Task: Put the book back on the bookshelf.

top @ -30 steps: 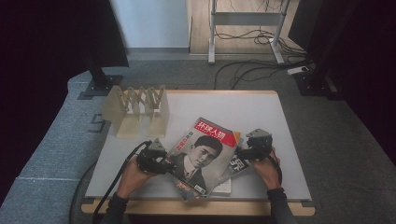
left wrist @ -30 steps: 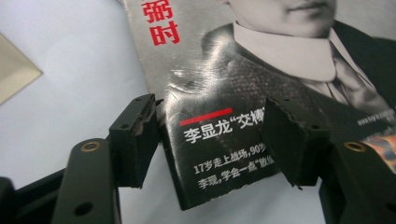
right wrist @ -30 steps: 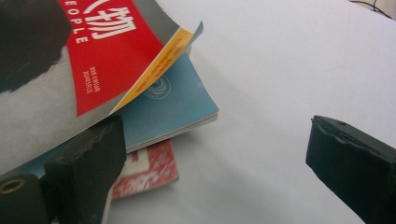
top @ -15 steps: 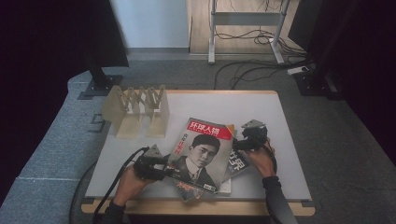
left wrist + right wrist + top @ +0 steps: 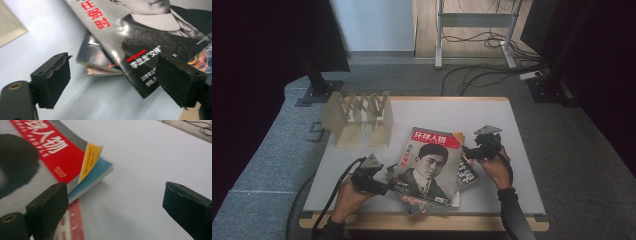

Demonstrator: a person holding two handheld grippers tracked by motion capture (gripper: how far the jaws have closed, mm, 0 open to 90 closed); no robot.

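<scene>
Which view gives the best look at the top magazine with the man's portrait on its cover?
The high view: the top magazine shows whole, lying on a stack between both grippers. The left gripper view shows its lower corner with red characters; the right gripper view shows its red title corner and a lifted yellow page.

Landmark: I take the magazine stack [image 5: 432,167] lying on the white table [image 5: 512,150].
Behind the stack: I see bare tabletop up to the far edge, open for a pass.
Behind and left of the stack: the wooden rack [image 5: 359,117] stands upright and blocks that corner.
Right of the stack: my right gripper [image 5: 472,151] sits at the stack's right edge; beyond it I have bare tabletop out to the table's side.
Left of the stack: my left gripper [image 5: 388,186] with its trailing cable takes the near-left approach; bare table lies between it and the rack.
In front of the stack: only a narrow strip before the table's near edge.
</scene>
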